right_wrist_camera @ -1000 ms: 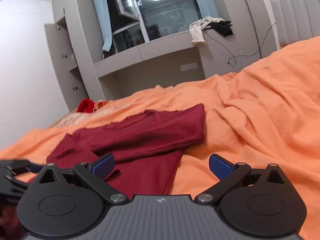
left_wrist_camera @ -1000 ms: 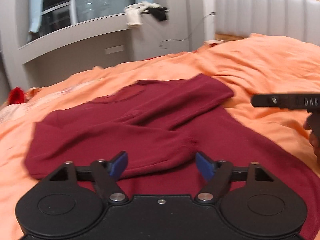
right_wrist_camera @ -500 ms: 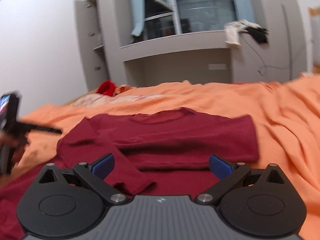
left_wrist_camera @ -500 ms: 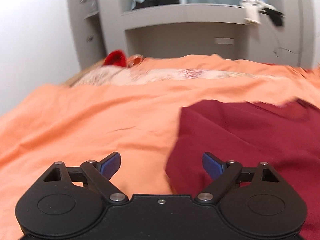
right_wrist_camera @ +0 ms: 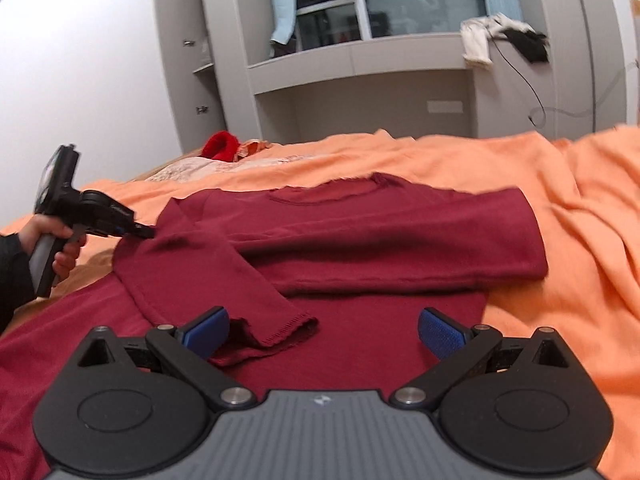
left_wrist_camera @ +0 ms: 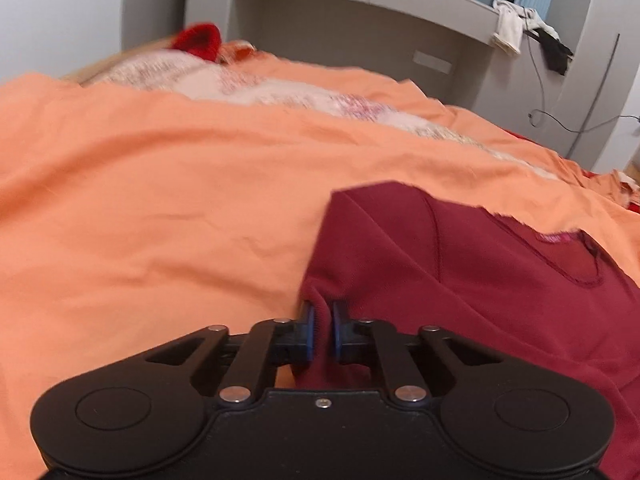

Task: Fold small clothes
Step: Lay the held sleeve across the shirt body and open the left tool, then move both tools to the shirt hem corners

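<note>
Maroon sweater (right_wrist_camera: 360, 232) cloth is pinched at its left edge by the left gripper (left_wrist_camera: 323, 326), whose blue pads (left_wrist_camera: 308, 320) are pressed nearly together with a ridge of fabric bunched up between them. In the right wrist view that same gripper (right_wrist_camera: 146, 233) reaches in from the left, held in a bare hand (right_wrist_camera: 52, 242), its tips meeting the garment at the shoulder where the near sleeve (right_wrist_camera: 224, 280) begins.

The right gripper (right_wrist_camera: 322, 330) hangs low over the lower body of the sweater with its jaws spread wide and nothing between them; the sleeve cuff lies just beside its left pad (right_wrist_camera: 206, 332).

The sweater lies flat on an orange bedspread (right_wrist_camera: 560, 208), neckline (right_wrist_camera: 328, 194) toward the far side of the bed and hem toward the cameras. Its other sleeve is folded straight across the chest, so the folded upper part runs long from left to right.

Only the right wrist view takes in the whole garment, both sleeves and the left tool. The left wrist view shows the grip itself close up, along with the collar stitching (left_wrist_camera: 572, 264) and a pale patterned cloth (left_wrist_camera: 280, 92) farther up the bed. Both views show a red item (left_wrist_camera: 198, 40) at the bed's far edge, grey built-in shelving (right_wrist_camera: 360, 80) and clothes (right_wrist_camera: 500, 36) draped on its ledge.
</note>
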{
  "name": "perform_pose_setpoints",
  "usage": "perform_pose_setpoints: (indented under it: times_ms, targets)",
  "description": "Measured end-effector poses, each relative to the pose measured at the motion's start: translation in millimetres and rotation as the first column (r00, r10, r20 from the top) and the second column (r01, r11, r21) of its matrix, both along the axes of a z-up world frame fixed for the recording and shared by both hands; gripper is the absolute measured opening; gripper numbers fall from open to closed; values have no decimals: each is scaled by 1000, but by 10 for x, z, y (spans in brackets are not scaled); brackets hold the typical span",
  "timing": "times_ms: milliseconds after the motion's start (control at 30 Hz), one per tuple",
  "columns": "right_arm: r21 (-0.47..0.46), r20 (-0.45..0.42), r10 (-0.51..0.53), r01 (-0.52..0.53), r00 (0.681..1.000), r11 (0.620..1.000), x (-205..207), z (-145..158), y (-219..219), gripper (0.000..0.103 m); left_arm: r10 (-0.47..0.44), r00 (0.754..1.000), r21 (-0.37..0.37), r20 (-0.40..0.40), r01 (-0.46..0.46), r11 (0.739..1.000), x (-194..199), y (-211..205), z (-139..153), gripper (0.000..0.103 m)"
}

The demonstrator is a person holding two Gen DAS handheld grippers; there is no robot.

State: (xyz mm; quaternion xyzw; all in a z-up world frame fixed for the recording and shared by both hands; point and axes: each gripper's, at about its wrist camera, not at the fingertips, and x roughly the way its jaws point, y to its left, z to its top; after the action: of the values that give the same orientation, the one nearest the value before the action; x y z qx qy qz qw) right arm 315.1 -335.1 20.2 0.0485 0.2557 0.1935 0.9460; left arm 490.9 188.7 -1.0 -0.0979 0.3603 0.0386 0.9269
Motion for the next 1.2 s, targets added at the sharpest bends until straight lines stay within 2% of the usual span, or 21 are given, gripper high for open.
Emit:
perform_pose_setpoints:
  times_ms: [100,167,333,433,533,633,733,833,900,1000,1100,1200]
  targets:
    - [12,-12,-9,10,1000,1000,2,-21,-45,103,14,1000,93,8,-14,996,-15,-123,-49,6]
    - [5,-14,-7,7,1000,1000,-4,-25,-44,103,15,1000,109,2,-15,994,-23,-163,-71,11]
    - [-20,-5,12,-12,1000,1000,-54,-19,-26,103,63,998,39,-30,-62,997,-106,-17,7,37]
    - [-31,-3,15,-15,1000,999,-104,-10,-19,103,82,996,28,-39,-81,996,-236,100,18,48]
    - [-47,-3,16,-17,1000,999,-175,-5,-16,103,105,993,-3,-56,-106,994,-378,200,1,49]
    - [-67,-2,22,-22,1000,998,-259,1,-21,103,114,991,-2,-67,-114,993,-508,196,4,50]
    - [-86,8,32,-31,999,996,-361,19,-36,103,106,990,38,-88,-103,994,-627,108,26,53]
    - [-102,18,42,-40,999,994,-461,32,-58,103,93,989,107,-114,-80,991,-784,-7,33,54]
    - [-106,22,47,-45,999,993,-528,41,-85,103,83,991,137,-101,-69,988,-948,-79,82,59]
    - [-112,39,59,-54,998,992,-664,54,-139,103,71,996,146,-57,-62,987,-1256,-169,216,79]
    - [-127,68,76,-67,995,990,-833,55,-203,103,38,999,144,-10,-36,989,-1594,-279,370,80]
    - [-136,104,98,-83,990,987,-1029,48,-278,103,-21,999,138,37,16,990,-1944,-425,510,91]
